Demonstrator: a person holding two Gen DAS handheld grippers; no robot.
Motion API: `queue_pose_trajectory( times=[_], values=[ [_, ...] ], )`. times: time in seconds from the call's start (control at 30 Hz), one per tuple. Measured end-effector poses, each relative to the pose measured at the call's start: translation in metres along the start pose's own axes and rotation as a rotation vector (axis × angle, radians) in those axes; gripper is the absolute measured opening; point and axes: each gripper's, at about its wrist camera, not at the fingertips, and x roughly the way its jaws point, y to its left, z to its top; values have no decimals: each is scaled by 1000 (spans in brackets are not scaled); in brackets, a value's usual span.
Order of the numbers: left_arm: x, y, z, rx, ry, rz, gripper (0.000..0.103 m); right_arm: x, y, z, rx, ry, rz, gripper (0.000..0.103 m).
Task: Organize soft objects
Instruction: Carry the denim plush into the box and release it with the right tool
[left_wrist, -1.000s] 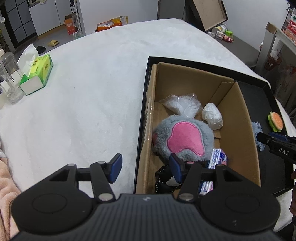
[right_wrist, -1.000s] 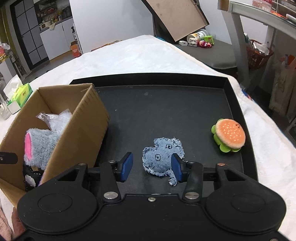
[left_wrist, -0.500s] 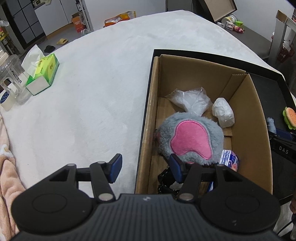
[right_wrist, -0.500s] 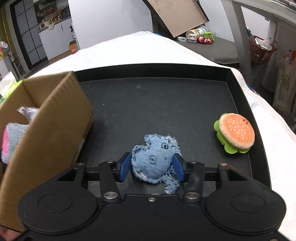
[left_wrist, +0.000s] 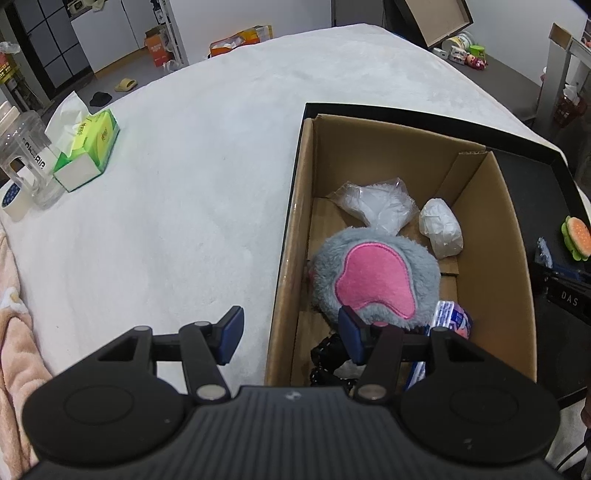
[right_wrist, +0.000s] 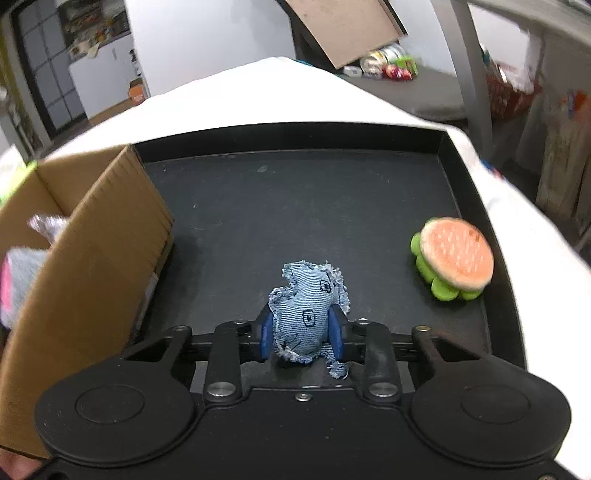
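Note:
My right gripper (right_wrist: 301, 334) is shut on a small blue denim soft toy (right_wrist: 306, 314) and holds it over the black tray (right_wrist: 314, 199). A plush burger (right_wrist: 452, 258) lies on the tray to the right. The cardboard box (left_wrist: 498, 236) stands on the tray's left part and holds a grey and pink plush (left_wrist: 376, 280), two white plastic-wrapped bundles (left_wrist: 376, 203) and other small items. My left gripper (left_wrist: 290, 332) is open and empty, straddling the box's near left wall. The burger also shows in the left wrist view (left_wrist: 578, 236).
A green tissue box (left_wrist: 88, 147), a clear jar (left_wrist: 26, 162) and a tape roll (left_wrist: 13, 199) sit at the far left of the white table cover (left_wrist: 184, 184). A pink towel (left_wrist: 14, 354) lies at the near left edge.
My right gripper closed on the denim toy and lifted it off the tray. The left gripper rose and drew back slightly, staying open.

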Motion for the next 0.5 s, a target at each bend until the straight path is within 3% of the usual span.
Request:
queue_pose_trajectory(
  times=[0.5],
  values=[
    [-12,9,3,-21,-24,-62,55,-28,3,8,10,-10,-22,26]
  ],
)
